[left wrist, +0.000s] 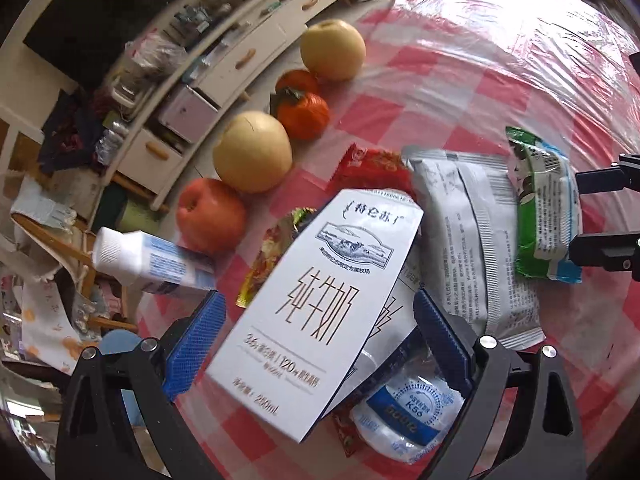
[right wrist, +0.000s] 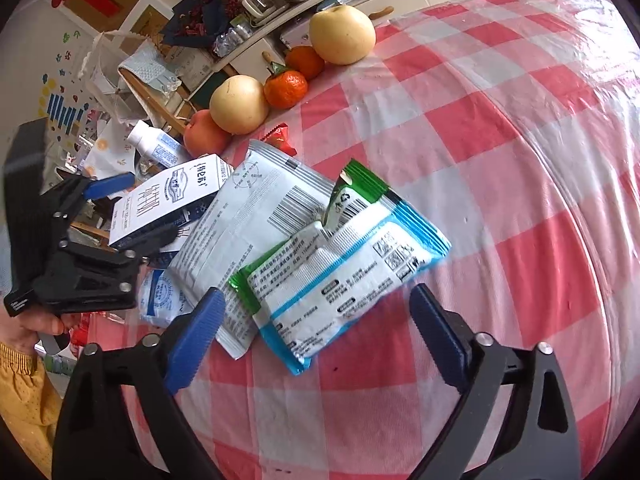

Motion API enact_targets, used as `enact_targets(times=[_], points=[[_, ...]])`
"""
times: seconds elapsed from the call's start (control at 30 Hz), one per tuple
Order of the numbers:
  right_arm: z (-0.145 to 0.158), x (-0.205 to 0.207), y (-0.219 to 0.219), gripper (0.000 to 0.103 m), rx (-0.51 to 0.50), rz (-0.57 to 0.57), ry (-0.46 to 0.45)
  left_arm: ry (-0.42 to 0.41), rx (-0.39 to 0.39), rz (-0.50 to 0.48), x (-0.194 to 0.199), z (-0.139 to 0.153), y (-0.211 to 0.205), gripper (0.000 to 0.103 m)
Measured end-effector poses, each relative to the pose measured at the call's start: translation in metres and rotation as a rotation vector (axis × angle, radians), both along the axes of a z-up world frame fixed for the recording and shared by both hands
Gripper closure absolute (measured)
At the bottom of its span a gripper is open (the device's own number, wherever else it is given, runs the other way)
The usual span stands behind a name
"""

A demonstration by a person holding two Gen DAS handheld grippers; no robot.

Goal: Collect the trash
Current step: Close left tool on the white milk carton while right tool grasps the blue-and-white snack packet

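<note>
A white milk carton (left wrist: pixel 320 300) lies between the blue pads of my open left gripper (left wrist: pixel 320 332); it also shows in the right wrist view (right wrist: pixel 168 200), with the left gripper (right wrist: pixel 136 208) around it. Under it lie a crushed clear bottle with a blue label (left wrist: pixel 408 412), a grey-white wrapper (left wrist: pixel 472 240) and a red wrapper (left wrist: pixel 372 168). A green, blue and white wet-wipe pack (right wrist: pixel 340 276) lies just ahead of my open, empty right gripper (right wrist: pixel 316 328). The right gripper (left wrist: pixel 576 216) shows at the right edge of the left wrist view.
Two pale pears (left wrist: pixel 252 156), two tangerines (left wrist: pixel 304 114) and a red apple (left wrist: pixel 212 216) line the edge of the red-and-white checked tablecloth (right wrist: pixel 500 160). A small white bottle (left wrist: pixel 148 260) lies by the apple. Cluttered white drawers (left wrist: pixel 240 56) stand beyond the table.
</note>
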State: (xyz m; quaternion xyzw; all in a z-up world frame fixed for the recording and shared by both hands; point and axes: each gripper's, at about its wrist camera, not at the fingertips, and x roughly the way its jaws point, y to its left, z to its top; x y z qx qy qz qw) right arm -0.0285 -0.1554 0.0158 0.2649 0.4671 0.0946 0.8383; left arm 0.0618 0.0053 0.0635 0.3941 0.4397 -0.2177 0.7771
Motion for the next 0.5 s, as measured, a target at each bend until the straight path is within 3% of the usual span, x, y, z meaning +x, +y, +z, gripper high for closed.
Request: enact_targets(times=[0.13,0.2,0.23,0.33,0.5], points=[[0.001,0.004,0.003,0.016,-0.031,-0.001,-0.014,-0.002,-0.074,0.038,-0.003,-0.001,0.005,0.009],[0.000,0.006,0.003,0.016,-0.047,-0.007,-0.022,0.015,-0.152,0.056,-0.008,0.005,0.009,0.010],[0.000,0.007,0.003,0.016,-0.060,-0.008,-0.027,0.024,-0.182,0.065,-0.011,0.007,0.010,0.013],[0.000,0.010,0.006,0.016,-0.103,-0.002,-0.033,0.067,-0.227,0.098,-0.017,0.003,0.009,0.039],[0.000,0.011,0.015,0.016,-0.193,0.024,-0.044,0.044,-0.275,0.155,-0.033,-0.003,0.009,0.043]])
